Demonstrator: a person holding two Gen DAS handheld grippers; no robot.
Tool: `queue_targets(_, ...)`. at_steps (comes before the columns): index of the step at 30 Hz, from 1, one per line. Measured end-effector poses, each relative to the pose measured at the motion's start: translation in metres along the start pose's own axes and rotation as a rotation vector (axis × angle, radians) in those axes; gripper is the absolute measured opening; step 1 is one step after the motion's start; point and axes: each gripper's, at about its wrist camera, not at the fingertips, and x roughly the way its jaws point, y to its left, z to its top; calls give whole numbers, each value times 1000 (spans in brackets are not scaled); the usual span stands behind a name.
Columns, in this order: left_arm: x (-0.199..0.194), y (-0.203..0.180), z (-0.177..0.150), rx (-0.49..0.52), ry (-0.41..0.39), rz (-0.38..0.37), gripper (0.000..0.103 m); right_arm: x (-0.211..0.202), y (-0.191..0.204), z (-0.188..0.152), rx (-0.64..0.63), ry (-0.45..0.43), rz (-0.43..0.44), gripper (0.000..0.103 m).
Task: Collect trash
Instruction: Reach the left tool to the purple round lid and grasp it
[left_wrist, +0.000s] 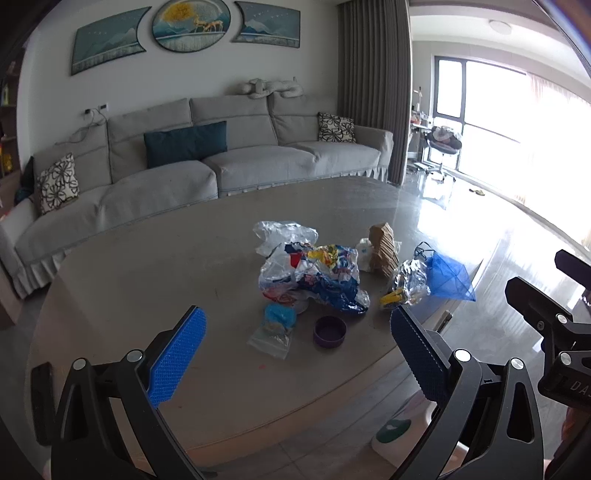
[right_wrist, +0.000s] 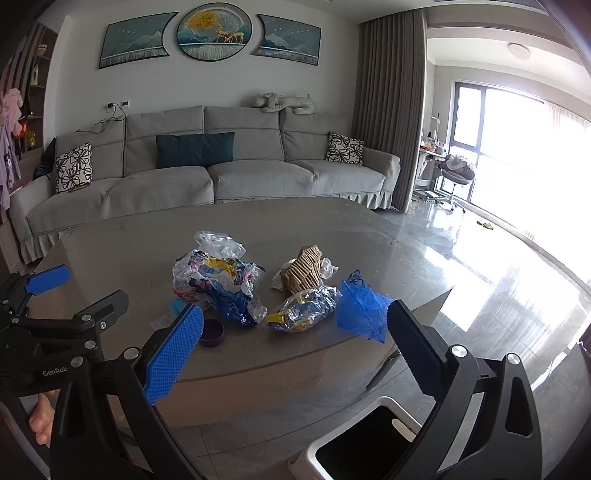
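Nearest to you, at the bottom of the right wrist view, the white bin (right_wrist: 365, 439) stands on the floor with its dark mouth open, just in front of the tabletop (right_wrist: 122, 258) edge. Both tools are empty: the right hand-held gripper (right_wrist: 291, 345) has its jaws spread as wide as they go, nothing between them, and the left hand-held gripper (left_wrist: 297, 354) is the same. The trash lies in a loose group in the middle of each frame: a colourful crumpled bag (right_wrist: 218, 284), a clear wrapper (right_wrist: 219, 243) behind it, a brown corrugated piece (right_wrist: 301, 273), a foil wrapper (right_wrist: 306, 308), a blue mesh pouch (right_wrist: 360, 308) near the tabletop's right edge, and a small purple cap (right_wrist: 212, 332). For the right tool I think the mesh pouch or the foil wrapper is the best first choice, because they lie closest to the bin. Bring the jaws down around the bulk of one piece, not its thin edge, since soft film can slip out. Your right tool points forward and somewhat downward at the pile, well apart from it; the left tool is beside it, at the lower left of the frame.
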Motion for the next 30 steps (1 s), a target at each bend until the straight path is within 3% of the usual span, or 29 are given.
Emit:
queue_targets(8, 48, 4, -13, 23, 33, 35, 100, 40, -1, -7, 8, 19, 11, 99)
queue_targets(11, 71, -5, -17, 9, 78, -4, 100, 53, -2, -11, 0, 22, -17, 99)
queue_targets(13, 83, -15, -12, -35, 47, -47, 100, 60, -5, -14, 1, 39, -18, 99)
queue_targets(22, 117, -58, -22, -16, 121, -120, 100, 86, -29, -30, 42, 82, -48, 99)
queue_targets(30, 152, -66, -44, 11, 218, -90, 100, 103, -47, -45, 65, 130, -66, 99)
